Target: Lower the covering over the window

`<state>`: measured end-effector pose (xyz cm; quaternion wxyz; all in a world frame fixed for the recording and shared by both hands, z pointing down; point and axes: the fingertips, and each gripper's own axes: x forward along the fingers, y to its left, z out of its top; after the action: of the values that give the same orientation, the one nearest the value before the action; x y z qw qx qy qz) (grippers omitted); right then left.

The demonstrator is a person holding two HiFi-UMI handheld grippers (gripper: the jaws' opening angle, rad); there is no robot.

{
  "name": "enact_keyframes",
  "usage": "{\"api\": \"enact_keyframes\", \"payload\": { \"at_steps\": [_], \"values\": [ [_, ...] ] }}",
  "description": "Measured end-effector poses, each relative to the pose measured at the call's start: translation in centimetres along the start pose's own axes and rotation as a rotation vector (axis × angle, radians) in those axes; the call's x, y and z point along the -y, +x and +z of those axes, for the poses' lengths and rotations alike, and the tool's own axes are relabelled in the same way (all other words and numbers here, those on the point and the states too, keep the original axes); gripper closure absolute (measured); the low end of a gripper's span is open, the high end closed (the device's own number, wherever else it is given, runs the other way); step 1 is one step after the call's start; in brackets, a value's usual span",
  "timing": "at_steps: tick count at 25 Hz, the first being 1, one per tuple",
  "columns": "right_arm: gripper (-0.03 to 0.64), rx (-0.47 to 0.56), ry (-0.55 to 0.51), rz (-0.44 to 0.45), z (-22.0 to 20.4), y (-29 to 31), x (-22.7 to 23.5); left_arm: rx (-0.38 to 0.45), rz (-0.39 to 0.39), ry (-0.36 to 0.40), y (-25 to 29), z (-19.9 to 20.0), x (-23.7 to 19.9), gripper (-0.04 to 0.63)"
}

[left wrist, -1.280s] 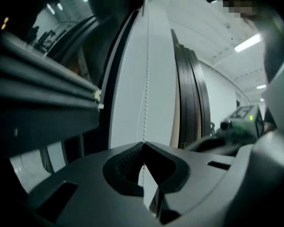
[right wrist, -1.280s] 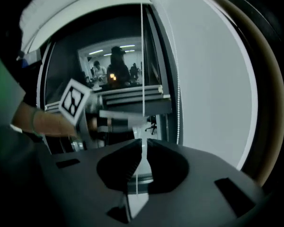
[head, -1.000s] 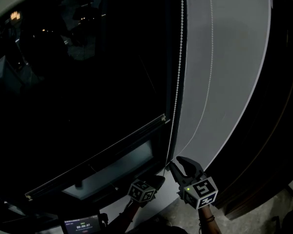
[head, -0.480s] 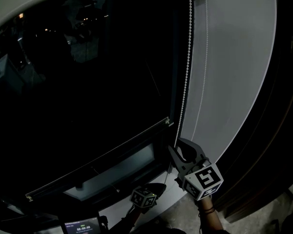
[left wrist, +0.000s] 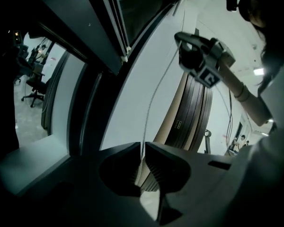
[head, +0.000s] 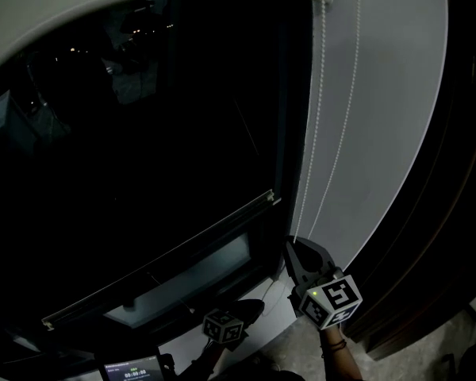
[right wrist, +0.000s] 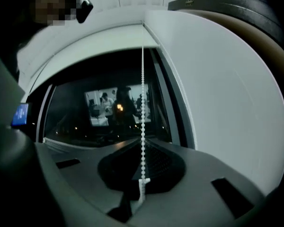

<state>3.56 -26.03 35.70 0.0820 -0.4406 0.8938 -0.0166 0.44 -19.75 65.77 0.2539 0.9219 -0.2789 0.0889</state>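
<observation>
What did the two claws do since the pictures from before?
The right claw rose a little along the bead chain and its jaws have just been closing; now it pinches the chain. The left claw sank slightly. It kept its grip on the chain lower down, and the dark window is still uncovered.

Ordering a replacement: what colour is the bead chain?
White bead chain, clearest in the right gripper view.
</observation>
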Motion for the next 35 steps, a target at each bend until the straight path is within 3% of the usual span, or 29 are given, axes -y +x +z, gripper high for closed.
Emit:
{"api": "enact_keyframes", "payload": {
  "at_steps": [5,8,11,15,19,20,21,27,32,35],
  "values": [
    [0.6,-0.261,0.144,-0.061,-13.8,-2.4,1.3,0.22,-0.007,0.01,-1.8,7.8,-0.2,0.561],
    [0.6,-0.386,0.156,-0.089,-20.7,-4.0,1.8,0.32,-0.053,0.138,-2.4,14.9,2.3,0.509],
    [0.6,-0.528,0.178,-0.096,-25.9,-5.6,1.2,0.384,-0.161,0.273,-2.2,21.0,7.2,0.479],
    [0.6,-0.651,0.209,-0.097,-30.8,-7.9,0.0,0.429,-0.238,0.356,-2.3,26.4,12.2,0.471],
    [0.6,-0.645,0.247,-0.098,-31.2,-8.3,-0.3,0.444,-0.291,0.426,-2.1,28.0,14.5,0.474],
    [0.6,-0.639,0.243,-0.095,-31.0,-8.2,-0.2,0.444,-0.293,0.44,-2.1,28.1,14.8,0.497],
    [0.6,-0.638,0.245,-0.094,-30.9,-8.2,-0.1,0.447,-0.291,0.449,-2.0,28.2,14.9,0.568],
    [0.6,-0.613,0.309,-0.12,-30.7,-8.9,0.3,0.475,-0.269,0.381,-2.1,28.4,14.3,0.58],
    [0.598,-0.628,0.149,-0.058,-30.0,-8.9,-0.9,0.462,-0.193,0.338,-1.7,28.5,12.3,0.583],
    [0.598,-0.598,0.086,-0.034,-28.1,-8.4,-1.1,0.327,-0.112,0.335,0.0,24.4,8.7,0.583]
  ]
}}
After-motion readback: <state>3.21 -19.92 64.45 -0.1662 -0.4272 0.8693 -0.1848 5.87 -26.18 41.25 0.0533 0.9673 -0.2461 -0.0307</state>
